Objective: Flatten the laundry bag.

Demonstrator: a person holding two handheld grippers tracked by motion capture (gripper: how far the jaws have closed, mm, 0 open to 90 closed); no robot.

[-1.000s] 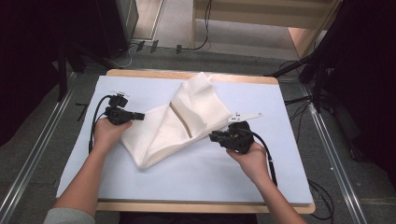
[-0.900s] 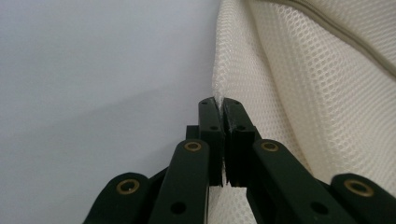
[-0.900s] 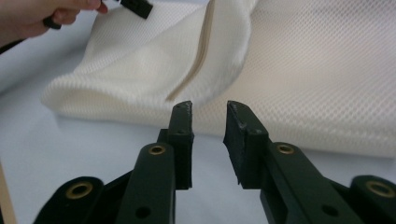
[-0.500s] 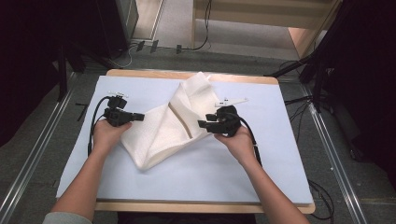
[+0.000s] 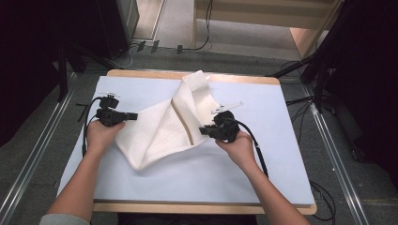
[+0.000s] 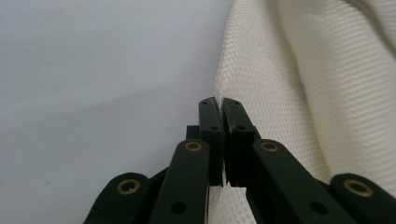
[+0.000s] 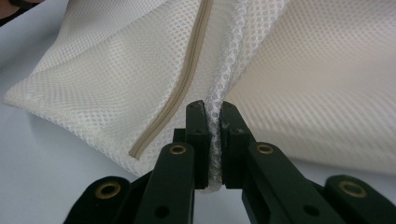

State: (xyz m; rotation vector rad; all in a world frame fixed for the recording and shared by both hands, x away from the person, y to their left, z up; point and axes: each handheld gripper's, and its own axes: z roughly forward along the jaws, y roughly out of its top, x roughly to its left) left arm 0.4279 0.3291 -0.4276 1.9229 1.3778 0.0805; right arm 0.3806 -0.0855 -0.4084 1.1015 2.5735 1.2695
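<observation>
A white mesh bag (image 5: 159,131) with a beige zipper (image 5: 183,124) lies crumpled on the pale sheet covering the table (image 5: 291,140). My left gripper (image 5: 133,116) is at the bag's left edge, and its jaws are shut on the mesh hem (image 6: 219,100). My right gripper (image 5: 202,131) is at the bag's right side, close to the zipper's lower end. Its jaws have just been closing and now pinch a fold of mesh (image 7: 212,105). The zipper (image 7: 184,88) runs just left of that fold. The bag's top corner (image 5: 197,77) reaches toward the table's far edge.
The table's wooden rim (image 5: 187,206) borders the sheet at the near side. Black cables (image 5: 256,145) trail from both grippers across the sheet. Dark equipment and floor cables (image 5: 187,47) stand beyond the far edge, and metal rails (image 5: 333,154) run along the sides.
My right gripper moved left to the bag's right side, opened, and shut on a fold of mesh. The left gripper kept still, holding the hem.
</observation>
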